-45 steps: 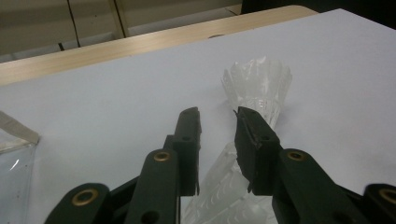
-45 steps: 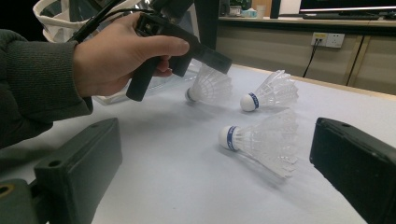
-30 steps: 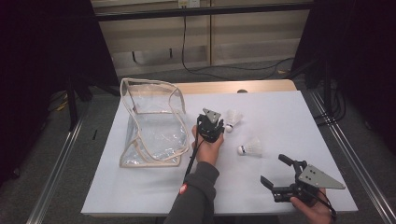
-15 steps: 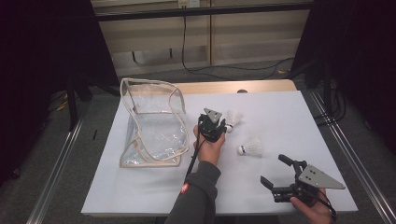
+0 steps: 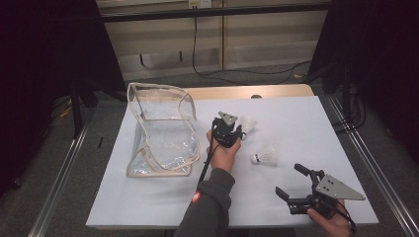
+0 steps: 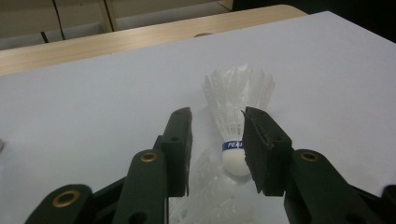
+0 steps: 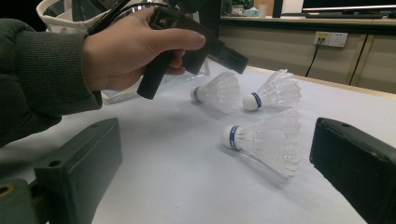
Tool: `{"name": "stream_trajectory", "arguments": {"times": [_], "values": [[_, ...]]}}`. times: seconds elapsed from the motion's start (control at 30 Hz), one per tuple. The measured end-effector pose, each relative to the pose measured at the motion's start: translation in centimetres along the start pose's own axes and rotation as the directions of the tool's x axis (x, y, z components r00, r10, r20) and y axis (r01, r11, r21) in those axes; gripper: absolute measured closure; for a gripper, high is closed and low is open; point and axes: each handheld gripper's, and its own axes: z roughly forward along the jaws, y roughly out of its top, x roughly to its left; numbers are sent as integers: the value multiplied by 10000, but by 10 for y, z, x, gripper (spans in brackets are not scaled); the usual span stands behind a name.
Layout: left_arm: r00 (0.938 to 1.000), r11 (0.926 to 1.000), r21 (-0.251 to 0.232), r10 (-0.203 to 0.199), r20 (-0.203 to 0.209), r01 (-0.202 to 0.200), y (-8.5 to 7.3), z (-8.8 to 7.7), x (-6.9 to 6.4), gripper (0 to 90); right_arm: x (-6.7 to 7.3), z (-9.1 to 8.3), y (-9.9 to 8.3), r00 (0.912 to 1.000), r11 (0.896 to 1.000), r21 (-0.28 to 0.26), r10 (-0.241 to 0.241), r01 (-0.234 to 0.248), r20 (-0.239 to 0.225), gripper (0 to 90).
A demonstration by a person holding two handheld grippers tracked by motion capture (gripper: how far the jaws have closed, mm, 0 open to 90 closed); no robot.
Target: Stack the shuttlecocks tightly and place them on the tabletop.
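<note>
Three white shuttlecocks with blue-banded corks lie on the white table sheet [image 5: 306,123]. My left gripper [image 5: 239,129], held by a hand mid-table, hangs tilted just over two of them [image 7: 217,91] [image 7: 273,93]. Its jaws [image 6: 217,114] have just been opening. One shuttlecock [image 6: 236,154] lies in the gap between them, cork toward me, and the pads do not press on it. Feathers of a second shuttlecock [image 6: 210,196] lie under the jaws. My right gripper [image 5: 289,179] rests wide open at the near right corner. The third shuttlecock [image 7: 264,137] [image 5: 265,156] lies ahead of it, untouched.
A clear plastic bag [image 5: 158,133] with beige trim stands open on the left part of the sheet. The wooden table edge [image 5: 247,91] runs along the back. A sleeve and forearm [image 5: 210,202] reach in from the front centre, with a cable trailing beside them.
</note>
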Motion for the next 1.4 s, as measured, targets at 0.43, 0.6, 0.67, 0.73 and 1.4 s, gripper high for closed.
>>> {"name": "stream_trajectory", "arguments": {"times": [0.43,0.6,0.67,0.73,1.4], "values": [[9997,9997,1,-255,57,255,2,-5,6,627,0,0,0,10000,10000,47,-6,6,11,20],[9987,9991,118,-421,299,417,2,-8,7,598,1,1,0,10000,10000,45,-30,30,-15,20],[9979,9988,87,-486,438,483,3,-10,7,578,1,1,0,10000,10000,50,-54,54,-9,20],[9968,9986,31,-521,609,520,4,-12,6,565,1,1,0,10000,10000,25,-34,34,-15,20],[9873,9976,393,-616,1463,564,5,-24,5,346,1,1,0,9999,9999,80,-110,110,11,20]]}}
